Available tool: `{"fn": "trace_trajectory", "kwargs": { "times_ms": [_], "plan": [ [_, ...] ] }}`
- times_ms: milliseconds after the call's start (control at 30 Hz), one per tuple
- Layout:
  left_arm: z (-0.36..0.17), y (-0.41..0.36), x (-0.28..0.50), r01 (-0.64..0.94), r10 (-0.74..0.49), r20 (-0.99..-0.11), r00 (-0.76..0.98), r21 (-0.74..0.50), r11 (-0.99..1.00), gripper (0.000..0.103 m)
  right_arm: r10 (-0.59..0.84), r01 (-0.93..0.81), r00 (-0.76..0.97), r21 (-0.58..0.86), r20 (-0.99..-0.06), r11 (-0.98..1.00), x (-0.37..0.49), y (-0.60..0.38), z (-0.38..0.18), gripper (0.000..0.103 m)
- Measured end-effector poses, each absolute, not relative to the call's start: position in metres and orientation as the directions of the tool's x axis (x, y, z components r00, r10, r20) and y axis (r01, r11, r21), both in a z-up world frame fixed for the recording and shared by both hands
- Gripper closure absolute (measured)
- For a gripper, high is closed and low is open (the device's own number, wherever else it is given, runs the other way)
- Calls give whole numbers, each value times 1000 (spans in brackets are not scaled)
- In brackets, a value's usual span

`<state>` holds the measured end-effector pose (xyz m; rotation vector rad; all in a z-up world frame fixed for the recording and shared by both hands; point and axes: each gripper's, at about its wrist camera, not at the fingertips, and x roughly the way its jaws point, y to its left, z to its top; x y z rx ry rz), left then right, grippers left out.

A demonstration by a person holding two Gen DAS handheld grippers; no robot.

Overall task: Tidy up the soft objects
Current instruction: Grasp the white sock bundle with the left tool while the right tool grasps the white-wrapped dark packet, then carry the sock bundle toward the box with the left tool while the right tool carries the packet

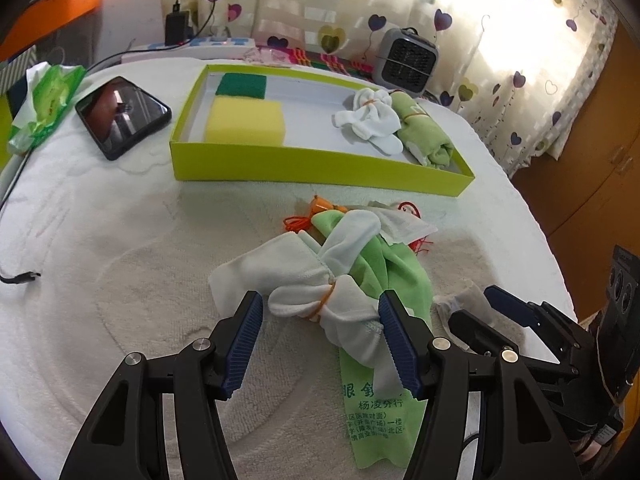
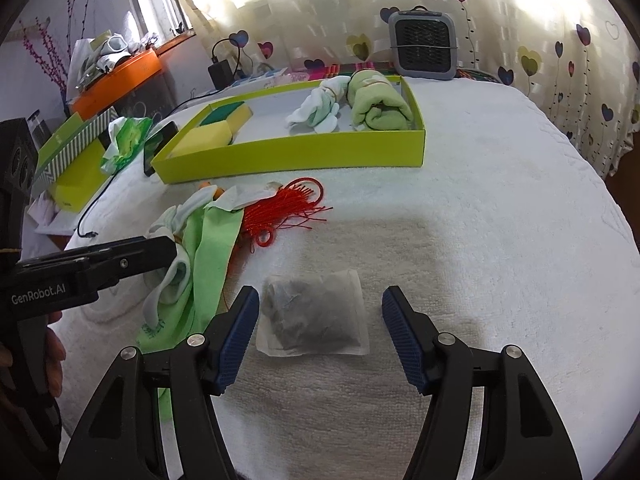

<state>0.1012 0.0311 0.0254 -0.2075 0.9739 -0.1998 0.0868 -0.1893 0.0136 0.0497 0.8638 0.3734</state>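
My left gripper (image 1: 320, 340) is open around a white sock bundle (image 1: 316, 292) tied with an orange rubber band. The right pad is at the sock's edge, and the left pad stands apart from it. The bundle lies on a light green cloth (image 1: 390, 276) with printed characters. My right gripper (image 2: 320, 336) is open, with a small translucent sachet of dark filling (image 2: 316, 316) flat on the towel between its fingers, not pressed. A lime green box (image 1: 320, 168) holds a yellow sponge (image 1: 244, 122), a green sponge (image 1: 241, 86), another white sock bundle (image 1: 368, 120) and a rolled green towel (image 1: 424, 132).
A red tassel (image 2: 284, 208) and an orange string (image 1: 298, 222) lie beside the cloth. Left of the box are a phone (image 1: 122, 116) and a green tissue pack (image 1: 48, 100). A small grey heater (image 1: 406, 60) stands behind the box. A cable end (image 1: 24, 278) lies at the far left.
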Motion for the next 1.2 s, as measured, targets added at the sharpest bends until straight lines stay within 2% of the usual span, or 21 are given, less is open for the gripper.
{"fn": "trace_trajectory", "kwargs": {
  "times_ms": [367, 500, 667, 800, 1000, 1067, 1200],
  "plan": [
    [20, 38, 102, 36, -289, -785, 548, -324, 945, 43, 361, -302, 589, 218, -723, 928, 86, -194, 14, 38],
    [21, 35, 101, 36, -284, -781, 556, -318, 947, 45, 363, -298, 592, 223, -720, 928, 85, -197, 14, 42],
    [22, 35, 98, 37, -293, -773, 563, -330, 943, 51, 356, -285, 596, 226, -720, 932, 84, -202, 13, 55],
    [23, 36, 96, 39, -306, -764, 569, -346, 937, 61, 356, -283, 597, 226, -719, 932, 83, -205, 13, 63],
    [27, 38, 92, 37, -298, -756, 582, -342, 939, 67, 367, -296, 598, 229, -712, 927, 80, -206, 13, 76],
    [30, 40, 90, 36, -295, -752, 589, -340, 940, 69, 364, -298, 603, 223, -710, 928, 79, -206, 14, 85],
    [33, 44, 87, 28, -285, -748, 599, -336, 941, 72, 371, -307, 604, 224, -705, 925, 77, -206, 14, 92]
  ]
}}
